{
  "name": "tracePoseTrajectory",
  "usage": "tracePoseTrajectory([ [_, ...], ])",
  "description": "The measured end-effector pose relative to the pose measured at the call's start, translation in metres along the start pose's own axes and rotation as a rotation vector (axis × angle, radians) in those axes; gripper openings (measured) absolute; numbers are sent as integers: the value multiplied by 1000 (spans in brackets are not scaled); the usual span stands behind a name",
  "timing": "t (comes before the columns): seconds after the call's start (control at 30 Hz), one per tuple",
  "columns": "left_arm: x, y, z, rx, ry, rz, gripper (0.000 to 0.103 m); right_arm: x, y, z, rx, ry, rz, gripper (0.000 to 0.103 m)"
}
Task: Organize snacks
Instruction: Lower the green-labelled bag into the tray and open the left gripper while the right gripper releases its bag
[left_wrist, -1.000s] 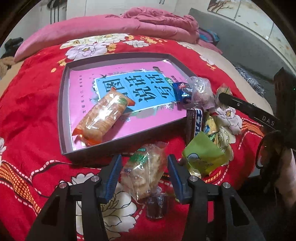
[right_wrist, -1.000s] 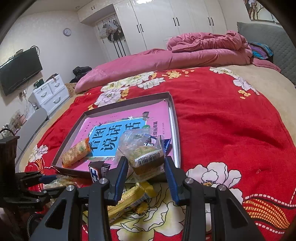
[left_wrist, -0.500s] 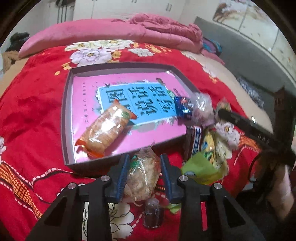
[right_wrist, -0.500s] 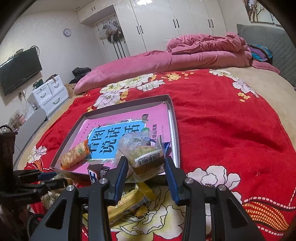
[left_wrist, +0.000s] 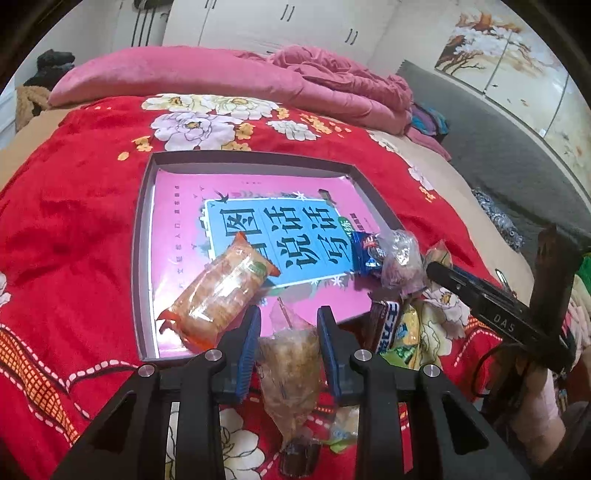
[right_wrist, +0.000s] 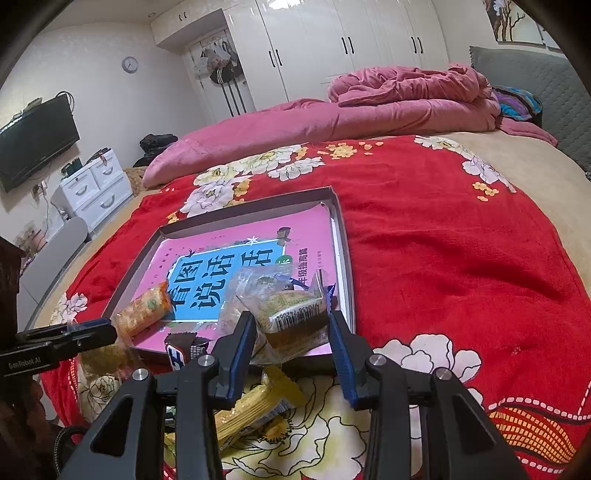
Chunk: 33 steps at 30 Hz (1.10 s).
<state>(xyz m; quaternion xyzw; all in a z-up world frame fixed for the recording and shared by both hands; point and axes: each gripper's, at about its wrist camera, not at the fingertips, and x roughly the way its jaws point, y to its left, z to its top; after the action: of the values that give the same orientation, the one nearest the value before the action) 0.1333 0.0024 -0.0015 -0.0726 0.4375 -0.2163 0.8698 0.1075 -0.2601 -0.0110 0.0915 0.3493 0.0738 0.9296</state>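
Left gripper (left_wrist: 289, 341) fingers, just closed from wider spacing, clamped clear snack bag (left_wrist: 291, 363) at lower centre, right gripper (right_wrist: 291, 345) fingers gripping barcoded snack packet (right_wrist: 295, 314), tray (left_wrist: 142, 258) holding pink book (left_wrist: 258, 206), orange cracker pack (left_wrist: 221, 291).

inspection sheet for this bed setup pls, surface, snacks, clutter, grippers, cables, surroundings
surface: red floral blanket on a bed, with a shallow grey tray holding a pink book.
job's things: orange cracker pack in the tray; more snacks heaped at its near right corner, among them a yellow packet.
clutter: nothing seen besides the snacks.
grippers: left gripper has just been closing, jaws now pinching a clear biscuit bag; right gripper grips a clear snack bag.
cables: black cable by the right gripper.
surroundings: pink quilt, white wardrobes, television.
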Motion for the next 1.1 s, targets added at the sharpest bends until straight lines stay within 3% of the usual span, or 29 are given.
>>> tracePoseTrajectory([
  [0.57, 25, 18, 17, -100, -44, 11, 32, 16, -1, 1, 19, 26, -13, 41],
  [1.1, 47, 18, 33, -51, -96, 151, 32, 22, -5, -1, 32, 48, -30, 45],
])
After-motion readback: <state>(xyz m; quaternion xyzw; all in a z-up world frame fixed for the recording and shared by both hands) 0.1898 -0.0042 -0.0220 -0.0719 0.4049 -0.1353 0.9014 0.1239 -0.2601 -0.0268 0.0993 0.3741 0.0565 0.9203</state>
